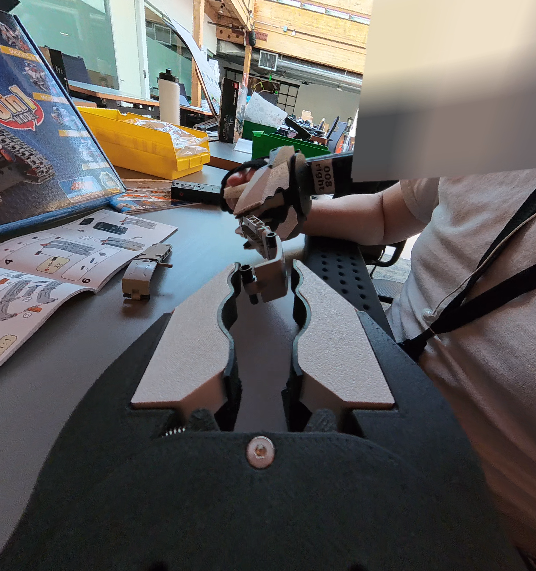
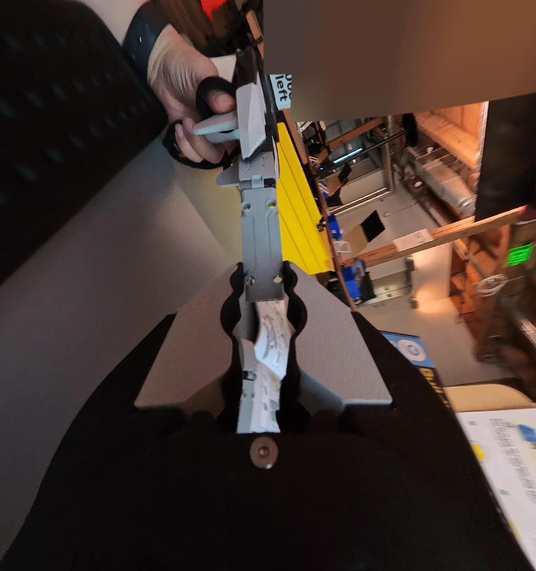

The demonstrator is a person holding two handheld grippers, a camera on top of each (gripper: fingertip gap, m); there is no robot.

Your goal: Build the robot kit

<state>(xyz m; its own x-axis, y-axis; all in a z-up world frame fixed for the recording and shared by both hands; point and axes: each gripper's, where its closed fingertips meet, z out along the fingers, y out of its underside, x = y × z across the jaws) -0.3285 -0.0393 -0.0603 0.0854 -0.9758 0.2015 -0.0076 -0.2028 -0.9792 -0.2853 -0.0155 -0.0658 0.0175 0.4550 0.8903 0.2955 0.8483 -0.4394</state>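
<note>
A grey brick-built assembly [image 1: 271, 279] of two hinged panels with black pins is held in the air above the dark table [image 1: 105, 340] by both grippers. My left gripper [image 1: 265, 269] is shut on its near end, with one black pin [image 1: 246, 272] against the left fingertip. My right gripper [image 2: 262, 272] is shut on the other grey panel [image 2: 260, 241]. It also shows in the left wrist view [image 1: 254, 222], coming in from above. The left gripper shows edge-on in the right wrist view [image 2: 254, 154], held by a hand [image 2: 183, 83].
A second grey assembly [image 1: 146, 272] lies on the table beside an open instruction booklet [image 1: 59, 256]. A blue kit box [image 1: 28, 123] leans at left. A yellow bin [image 1: 143, 145], a green bin [image 1: 288, 148] and a white bottle [image 1: 168, 95] stand behind. The person's torso [image 1: 477, 309] fills the right. Tip to tip, the grippers are about 6 cm apart.
</note>
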